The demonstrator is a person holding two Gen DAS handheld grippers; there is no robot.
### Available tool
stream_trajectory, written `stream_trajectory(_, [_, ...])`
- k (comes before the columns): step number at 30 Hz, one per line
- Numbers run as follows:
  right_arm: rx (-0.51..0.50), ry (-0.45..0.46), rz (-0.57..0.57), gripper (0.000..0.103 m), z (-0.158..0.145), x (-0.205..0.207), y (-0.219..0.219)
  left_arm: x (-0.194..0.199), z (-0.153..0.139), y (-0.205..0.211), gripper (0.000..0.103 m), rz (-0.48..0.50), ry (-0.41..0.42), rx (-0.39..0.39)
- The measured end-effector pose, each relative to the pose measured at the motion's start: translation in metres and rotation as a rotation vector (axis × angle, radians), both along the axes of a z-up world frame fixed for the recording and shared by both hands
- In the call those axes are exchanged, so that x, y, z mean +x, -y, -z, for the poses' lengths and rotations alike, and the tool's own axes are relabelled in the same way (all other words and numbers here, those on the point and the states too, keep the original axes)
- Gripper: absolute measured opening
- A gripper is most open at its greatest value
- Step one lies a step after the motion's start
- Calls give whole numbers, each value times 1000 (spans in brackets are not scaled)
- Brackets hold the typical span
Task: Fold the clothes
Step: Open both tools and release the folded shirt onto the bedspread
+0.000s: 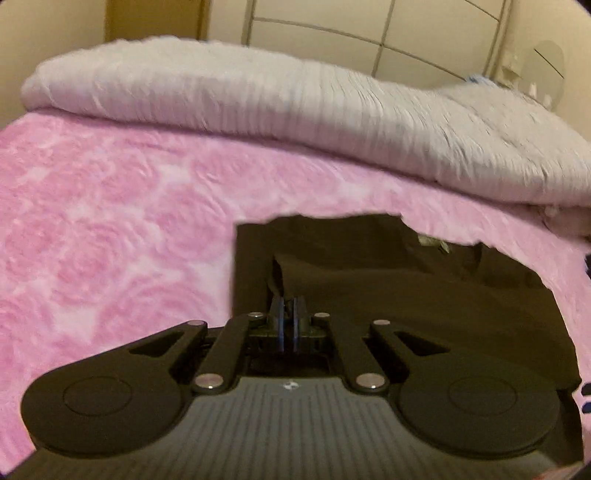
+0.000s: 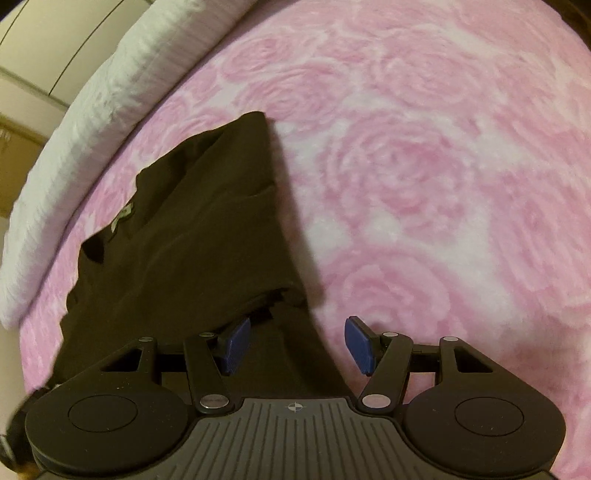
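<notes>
A dark brown garment (image 1: 424,295) lies partly folded on a pink rose-patterned blanket (image 1: 110,229). My left gripper (image 1: 290,314) is shut on a fold of the garment's edge, with cloth pinched between its pads. In the right wrist view the same garment (image 2: 192,236) lies at the left, with a small pale label (image 2: 122,218) showing. My right gripper (image 2: 297,343) is open, its blue pads (image 2: 236,343) spread over the garment's near right edge, one pad over the cloth and the other over the blanket.
A folded white ribbed duvet (image 1: 295,110) lies along the far side of the bed; it also shows in the right wrist view (image 2: 92,92). Cream wardrobe doors (image 1: 369,29) stand behind. The pink blanket (image 2: 443,184) stretches wide to the right.
</notes>
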State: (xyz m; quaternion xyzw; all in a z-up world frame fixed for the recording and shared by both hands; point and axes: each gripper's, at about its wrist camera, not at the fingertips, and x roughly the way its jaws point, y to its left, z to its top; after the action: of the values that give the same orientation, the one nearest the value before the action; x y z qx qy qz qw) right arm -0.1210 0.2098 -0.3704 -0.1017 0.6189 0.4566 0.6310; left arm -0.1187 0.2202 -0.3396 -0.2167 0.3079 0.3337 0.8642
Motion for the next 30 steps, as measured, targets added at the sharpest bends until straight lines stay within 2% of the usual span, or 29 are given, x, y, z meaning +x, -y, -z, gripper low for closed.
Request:
stream_trajectory(3, [-9,0,-5,60,2,-2,-1,-9,16,-16,2,-47,-56,-48])
stream_trajectory(5, [-15,-6,3,60,5,-3,-2,-6,36,-22,3,-33,-121,-125])
stream_trajectory(8, [-25,10,-10,60,5,-7,-2,6,35,-19,3,13,-161,-75])
stream_trajectory(10, [-33,38,-30,60,4,-11,-3,11,27,-17,11,32,-172,-34])
stream_trajectory(11, [-36,52,-41,60,3,-12,-3,9,21,-17,11,28,-171,-20])
stream_trajectory(14, [-30,108,-81,60,-4,-16,-4,-3,14,-19,14,-50,-208,-8])
stream_trajectory(16, [6,156,-104,60,-12,-17,-7,-14,6,-19,11,-132,-222,0])
stream_trajectory(18, [49,218,-133,60,-19,-20,-15,-14,-4,-18,11,-105,-164,18])
stream_trajectory(19, [69,252,-149,60,-23,-23,-20,-7,-8,-14,11,-57,-151,29])
stream_trajectory(21, [115,319,-210,60,-26,-29,-32,17,-6,-4,13,43,-185,47])
stream_trajectory(22, [129,349,-251,60,-25,-34,-39,28,-2,-1,15,80,-209,46])
stream_trajectory(25, [139,394,-336,60,-12,-46,-54,47,28,-1,16,87,-287,-25])
stream_trajectory(26, [126,406,-364,60,-4,-50,-58,43,32,-1,16,66,-282,-33])
stream_trajectory(27, [70,422,-394,60,9,-52,-60,39,37,-1,16,45,-277,-42])
stream_trajectory(28, [17,438,-419,60,21,-53,-60,34,40,0,16,25,-274,-47])
stream_trajectory(29, [-17,448,-424,60,28,-50,-57,31,30,3,16,14,-280,-35])
stream_trajectory(30, [-6,434,-400,60,26,-43,-50,27,20,6,16,3,-287,-24])
